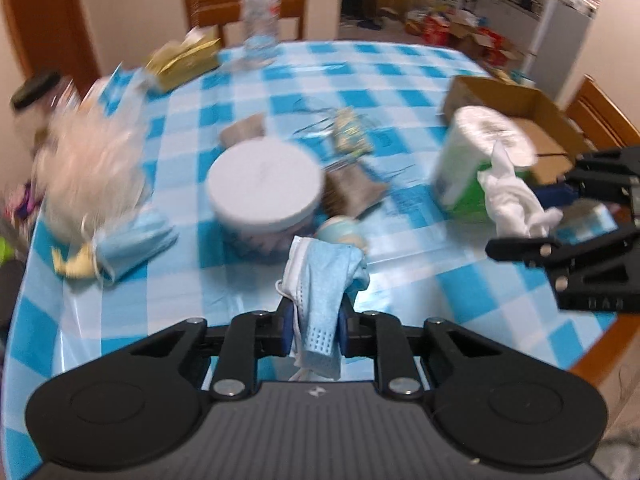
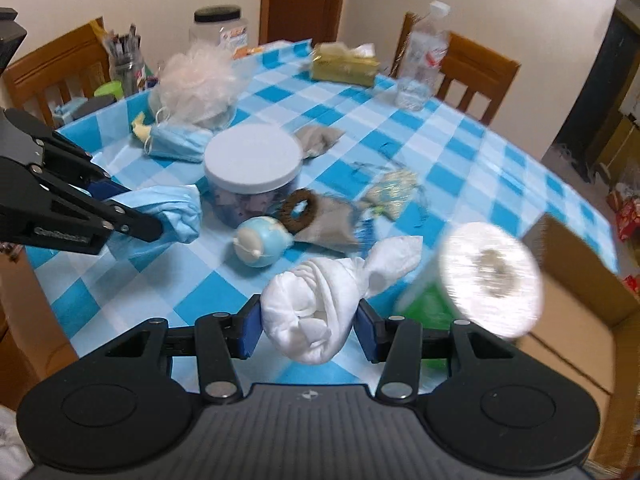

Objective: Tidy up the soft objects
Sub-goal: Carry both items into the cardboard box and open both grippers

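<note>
Both pick-ups look done. The left hand-held gripper (image 1: 313,330) is clamped on a crumpled pale-blue pleated face mask (image 1: 322,280), the right hand-held gripper (image 2: 309,330) on a knotted white cloth bundle (image 2: 320,312), both held above the blue-checked counter (image 2: 480,168). Next comes carrying them to the open brown cardboard box (image 2: 580,300) at the counter's right edge. The wrapped white paper roll (image 2: 490,280) stands close by the box; room above looks open.

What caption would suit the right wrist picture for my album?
Right gripper clutches a white knotted cloth above the checkered table, while the left gripper holds a blue face mask.
</note>
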`<state>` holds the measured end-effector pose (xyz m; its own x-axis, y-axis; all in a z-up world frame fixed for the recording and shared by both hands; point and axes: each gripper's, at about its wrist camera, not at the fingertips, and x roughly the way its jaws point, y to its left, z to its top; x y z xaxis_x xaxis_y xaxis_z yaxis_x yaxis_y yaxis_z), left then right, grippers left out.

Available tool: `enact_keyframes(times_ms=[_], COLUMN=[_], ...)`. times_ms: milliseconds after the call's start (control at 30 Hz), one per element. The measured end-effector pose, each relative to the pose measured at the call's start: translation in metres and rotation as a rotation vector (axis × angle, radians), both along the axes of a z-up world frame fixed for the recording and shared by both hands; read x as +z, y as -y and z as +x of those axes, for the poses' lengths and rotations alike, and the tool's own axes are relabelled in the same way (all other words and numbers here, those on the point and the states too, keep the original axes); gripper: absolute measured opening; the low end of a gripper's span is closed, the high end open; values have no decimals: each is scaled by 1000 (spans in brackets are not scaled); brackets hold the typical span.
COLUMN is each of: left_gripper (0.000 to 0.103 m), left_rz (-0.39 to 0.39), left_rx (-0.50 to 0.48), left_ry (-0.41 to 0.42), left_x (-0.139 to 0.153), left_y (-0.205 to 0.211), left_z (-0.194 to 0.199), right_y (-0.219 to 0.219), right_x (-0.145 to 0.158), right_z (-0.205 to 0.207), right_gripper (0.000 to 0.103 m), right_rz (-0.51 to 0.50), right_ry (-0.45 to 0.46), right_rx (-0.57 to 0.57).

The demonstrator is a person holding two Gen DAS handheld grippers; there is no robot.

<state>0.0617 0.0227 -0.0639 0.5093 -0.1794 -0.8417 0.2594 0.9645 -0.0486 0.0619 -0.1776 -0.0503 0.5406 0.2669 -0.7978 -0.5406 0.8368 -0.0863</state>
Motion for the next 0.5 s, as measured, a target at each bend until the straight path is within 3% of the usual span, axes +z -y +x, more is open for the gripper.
enact_keyframes(times_ms=[167,500], left_gripper=[19,19], left_rz=[15,-36], left_rx=[-112,-251], left_ry=[33,94], left_x=[36,75], left_y=[26,96], left_z=[-8,11], right_y=[50,140], right_x=[22,20], right_z=[-5,18], right_gripper=[53,53], right_rz=[-15,-52], right_ry=[31,76], right_rx=[-90,-278])
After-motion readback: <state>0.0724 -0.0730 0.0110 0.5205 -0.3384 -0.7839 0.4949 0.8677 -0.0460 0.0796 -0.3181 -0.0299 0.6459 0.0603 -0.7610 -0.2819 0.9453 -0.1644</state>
